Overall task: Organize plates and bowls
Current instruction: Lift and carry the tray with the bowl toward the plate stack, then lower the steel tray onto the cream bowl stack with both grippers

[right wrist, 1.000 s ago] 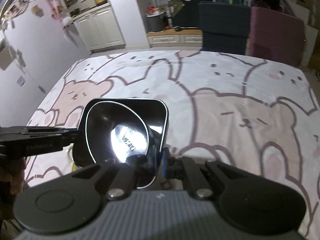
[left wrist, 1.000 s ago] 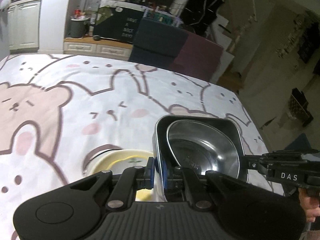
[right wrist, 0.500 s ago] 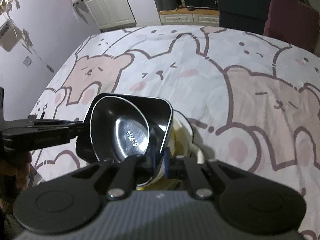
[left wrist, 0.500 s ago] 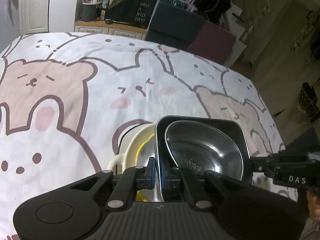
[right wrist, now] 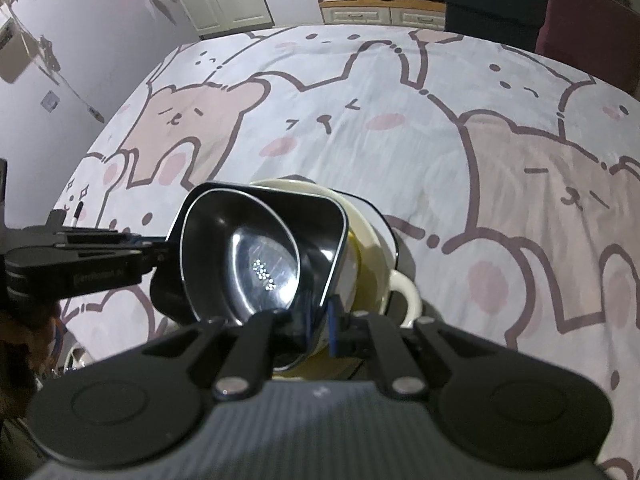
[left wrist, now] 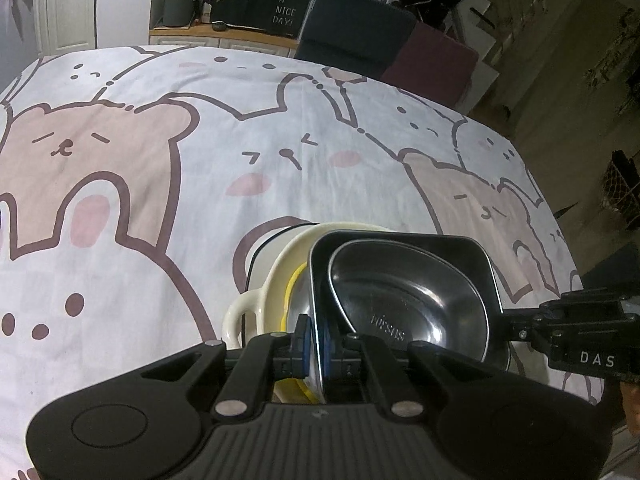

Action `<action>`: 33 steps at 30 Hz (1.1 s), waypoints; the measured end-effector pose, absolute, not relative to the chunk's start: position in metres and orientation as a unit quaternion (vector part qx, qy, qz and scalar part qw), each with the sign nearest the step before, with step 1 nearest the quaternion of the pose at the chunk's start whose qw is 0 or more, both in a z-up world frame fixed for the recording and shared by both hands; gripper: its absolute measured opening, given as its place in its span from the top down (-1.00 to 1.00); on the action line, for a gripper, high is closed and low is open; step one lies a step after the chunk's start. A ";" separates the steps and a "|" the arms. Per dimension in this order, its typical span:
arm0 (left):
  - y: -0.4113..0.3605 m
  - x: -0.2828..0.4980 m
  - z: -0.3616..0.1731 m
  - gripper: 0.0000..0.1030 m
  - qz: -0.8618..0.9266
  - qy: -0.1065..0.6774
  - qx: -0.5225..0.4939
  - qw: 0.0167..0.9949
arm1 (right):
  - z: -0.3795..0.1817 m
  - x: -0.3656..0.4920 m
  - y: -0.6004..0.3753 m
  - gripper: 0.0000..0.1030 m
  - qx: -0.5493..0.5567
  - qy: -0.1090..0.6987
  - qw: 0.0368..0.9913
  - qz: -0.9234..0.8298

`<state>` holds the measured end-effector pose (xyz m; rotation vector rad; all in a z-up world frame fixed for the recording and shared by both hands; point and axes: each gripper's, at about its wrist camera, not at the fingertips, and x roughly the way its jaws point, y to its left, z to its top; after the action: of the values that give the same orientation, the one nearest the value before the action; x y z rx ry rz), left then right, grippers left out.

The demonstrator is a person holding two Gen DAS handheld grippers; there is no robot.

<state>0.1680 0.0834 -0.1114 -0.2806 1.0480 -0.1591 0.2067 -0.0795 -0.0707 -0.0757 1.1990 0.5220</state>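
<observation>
A black square dish (left wrist: 452, 248) with a shiny steel bowl (left wrist: 404, 300) nested inside is held between both grippers. My left gripper (left wrist: 314, 346) is shut on its left rim. My right gripper (right wrist: 320, 330) is shut on its opposite rim and also shows in the left wrist view (left wrist: 576, 328). The dish (right wrist: 304, 216) hangs just above a cream handled bowl (left wrist: 272, 288) with a yellow inner edge, which sits on a black-rimmed white plate (left wrist: 260, 256). The cream bowl (right wrist: 368, 240) and steel bowl (right wrist: 260, 264) show in the right wrist view too.
The table is covered by a white cloth with pink bear and rabbit drawings (left wrist: 160, 160). Dark blue and maroon chairs (left wrist: 360, 28) stand at the far edge. Cabinets and a bin (left wrist: 176, 4) are beyond. The table's right edge (left wrist: 560, 200) drops to the floor.
Both grippers carried the black dish and steel bowl leftward over the cream bowl and lower toward it. The cream bowl is now largely under the dish.
</observation>
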 end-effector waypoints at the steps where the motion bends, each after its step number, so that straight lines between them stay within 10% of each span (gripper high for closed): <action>1: 0.083 0.168 -0.112 0.90 -0.076 0.499 -0.133 0.853 | -0.071 0.207 -0.079 0.81 -0.036 0.559 0.792 0.243; 33: 0.083 0.170 -0.116 0.89 -0.073 0.504 -0.132 0.851 | -0.078 0.211 -0.073 0.80 -0.047 0.570 0.785 0.239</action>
<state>0.1704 0.0832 -0.1156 -0.2772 1.0607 -0.1547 0.2110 -0.0726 -0.0785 -0.1021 1.2296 0.5160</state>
